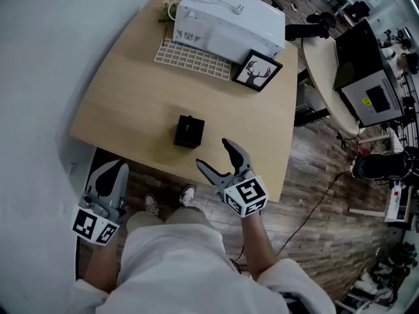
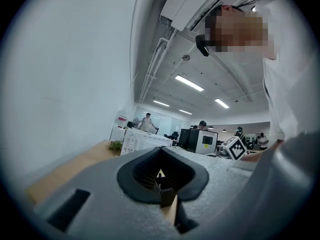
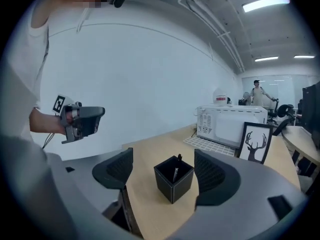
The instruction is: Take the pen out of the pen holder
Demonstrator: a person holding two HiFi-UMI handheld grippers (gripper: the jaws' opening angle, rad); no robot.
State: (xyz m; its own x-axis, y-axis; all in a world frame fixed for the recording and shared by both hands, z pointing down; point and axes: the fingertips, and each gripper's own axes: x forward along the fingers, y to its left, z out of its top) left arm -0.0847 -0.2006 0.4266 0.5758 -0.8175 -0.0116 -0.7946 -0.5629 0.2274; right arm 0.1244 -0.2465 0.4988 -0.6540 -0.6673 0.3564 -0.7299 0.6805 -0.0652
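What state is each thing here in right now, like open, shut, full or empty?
Pen holder: upright on the table, pen inside.
Pen: leaning in the holder, untouched.
Right gripper: open, empty, short of the holder.
Left gripper: shut, empty, beside the table.
Microwave: door closed.
Picture frame: standing by the microwave.

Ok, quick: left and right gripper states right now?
Left gripper: closed, empty.
Right gripper: open, empty; pen holder ahead, untouched.

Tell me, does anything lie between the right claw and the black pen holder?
No. Only bare tabletop separates the open right gripper from the pen holder; the head view shows it, and the right gripper view agrees.
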